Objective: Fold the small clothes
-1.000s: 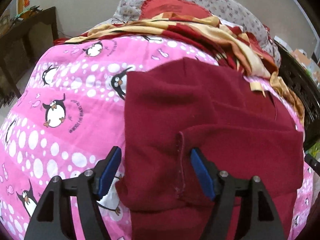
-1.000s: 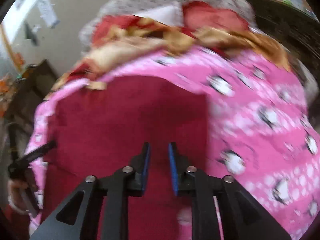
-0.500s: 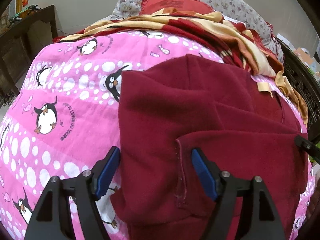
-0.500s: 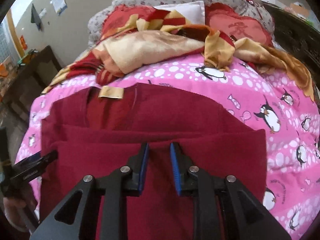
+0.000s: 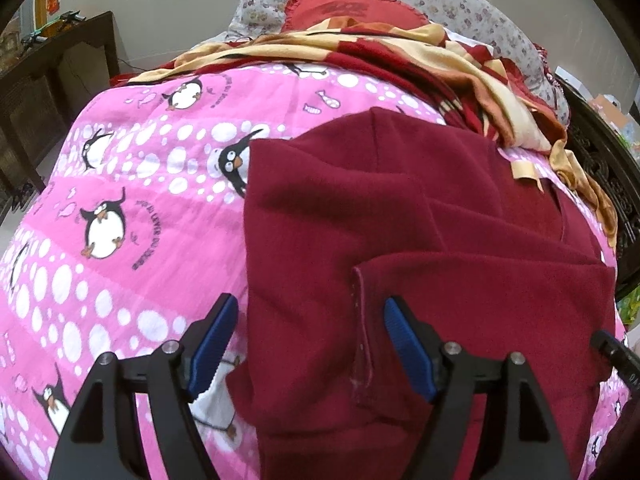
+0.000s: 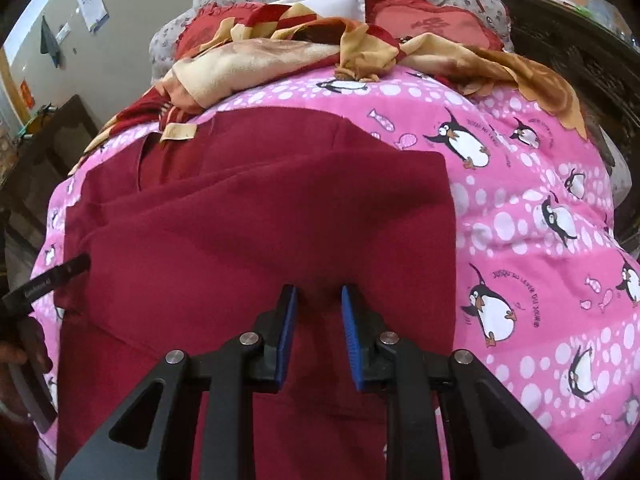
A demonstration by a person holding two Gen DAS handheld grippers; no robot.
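A dark red fleece garment [image 5: 400, 240] lies partly folded on a pink penguin-print quilt [image 5: 120, 220]. It also shows in the right wrist view [image 6: 260, 240], with a tan neck label [image 6: 178, 131] at its far left. My left gripper [image 5: 310, 324] is wide open and empty, straddling the garment's left edge and a stitched hem [image 5: 362, 340]. My right gripper [image 6: 318, 304] is open by a narrow gap over the folded layer, holding nothing. A tip of the left gripper shows at the left edge of the right wrist view [image 6: 48, 280].
A crumpled red and tan blanket [image 6: 280, 52] and floral pillows [image 5: 440, 4] lie at the far end of the bed. Dark wooden furniture [image 5: 44, 80] stands at the left, and a dark carved frame [image 6: 580, 52] runs along the right side.
The right gripper has opened a little and swung over the garment's folded layer. The left gripper has stayed wide open and moved slightly nearer the garment.
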